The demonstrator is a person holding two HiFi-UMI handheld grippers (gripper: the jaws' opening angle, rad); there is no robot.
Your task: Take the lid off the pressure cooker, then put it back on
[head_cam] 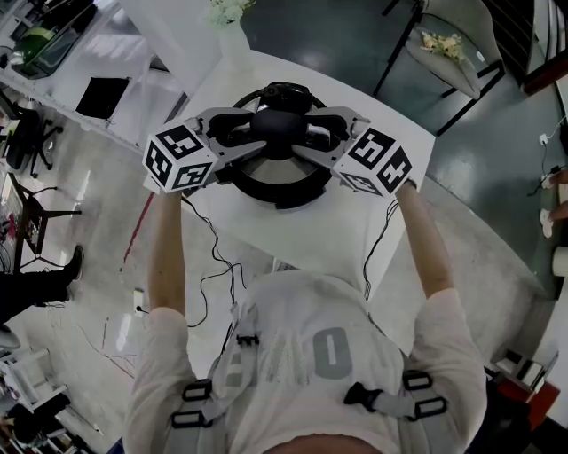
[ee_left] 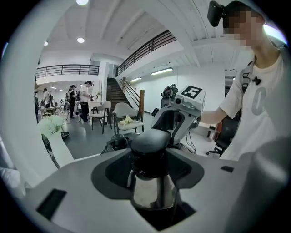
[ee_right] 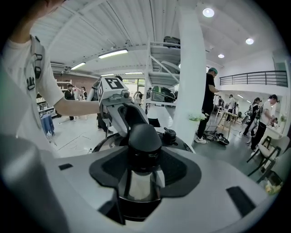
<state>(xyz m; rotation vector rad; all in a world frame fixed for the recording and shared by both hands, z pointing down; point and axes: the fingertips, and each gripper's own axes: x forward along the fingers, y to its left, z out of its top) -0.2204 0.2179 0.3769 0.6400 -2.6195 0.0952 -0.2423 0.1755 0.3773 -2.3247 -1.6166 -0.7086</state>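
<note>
The black pressure cooker [head_cam: 275, 184] stands on a white table [head_cam: 337, 239] with its lid on. The lid's round black knob [head_cam: 273, 124] rises on a shiny metal stem in the middle. My left gripper [head_cam: 256, 133] comes in from the left and my right gripper [head_cam: 302, 133] from the right; both meet at the knob. In the left gripper view the knob [ee_left: 151, 142] sits between the dark pads, which touch its sides. The right gripper view shows the same knob [ee_right: 144, 139] held between its pads. A small black valve [ee_right: 169, 134] stands on the lid behind the knob.
A white vase with pale flowers [head_cam: 229, 18] stands at the table's far edge. Cables [head_cam: 209, 257] hang over the near left edge. A chair [head_cam: 453, 44] stands on the floor at the far right. People move about in the hall behind.
</note>
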